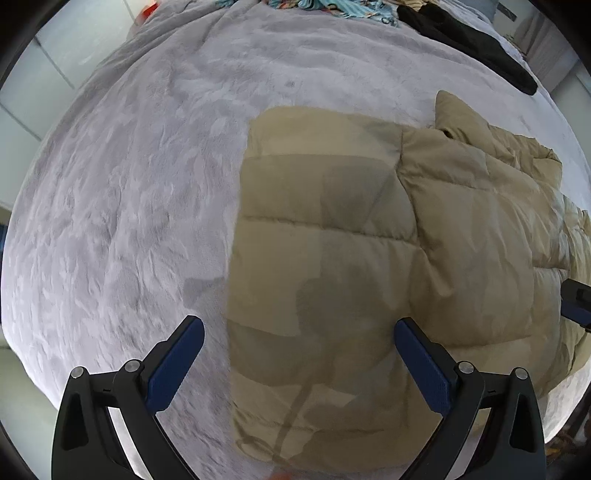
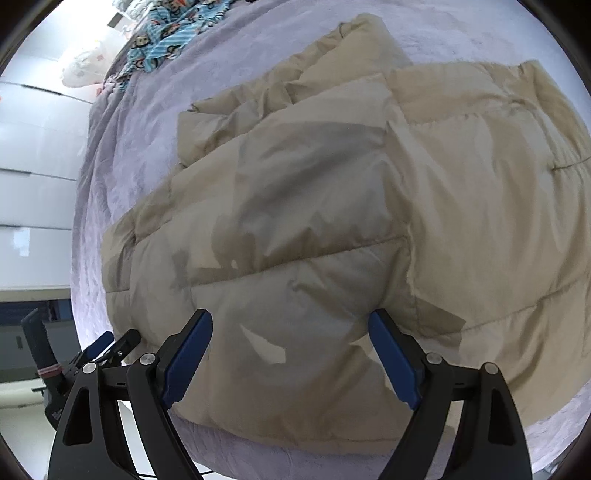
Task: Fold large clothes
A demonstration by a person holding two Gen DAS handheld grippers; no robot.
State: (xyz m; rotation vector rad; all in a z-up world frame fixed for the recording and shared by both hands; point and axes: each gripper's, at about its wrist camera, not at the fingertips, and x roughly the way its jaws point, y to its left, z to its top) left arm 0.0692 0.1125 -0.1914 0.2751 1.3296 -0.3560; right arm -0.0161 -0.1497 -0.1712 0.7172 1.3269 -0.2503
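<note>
Jacket first: one tan quilted puffer jacket (image 1: 388, 258) lies spread on the bed, on a grey plush blanket (image 1: 129, 203) that covers the whole top, and I count no second large garment of that colour. In my left wrist view its near panel lies flat with a straight edge toward the bare blanket, and a fold of it overlaps toward the right, with a puffy part bunched at the far right. In my right wrist view the same jacket (image 2: 332, 203) fills most of the frame, one panel laid over another, with a sleeve or collar part rumpled at the far end. My left tongs (image 1: 299, 343) stand wide apart above the jacket's near edge, one finger over the blanket and one over the tan cloth, with nothing clamped. My right tongs (image 2: 290, 336) are also apart, both blue pads (image 2: 188, 358) hovering over the jacket with no cloth pinched between them. At the far end of the bed I count two other pieces: one black garment (image 1: 469, 40) lying stretched out, and one blue patterned cloth (image 2: 173, 33) in a heap. I see no container anywhere on the bed.
</note>
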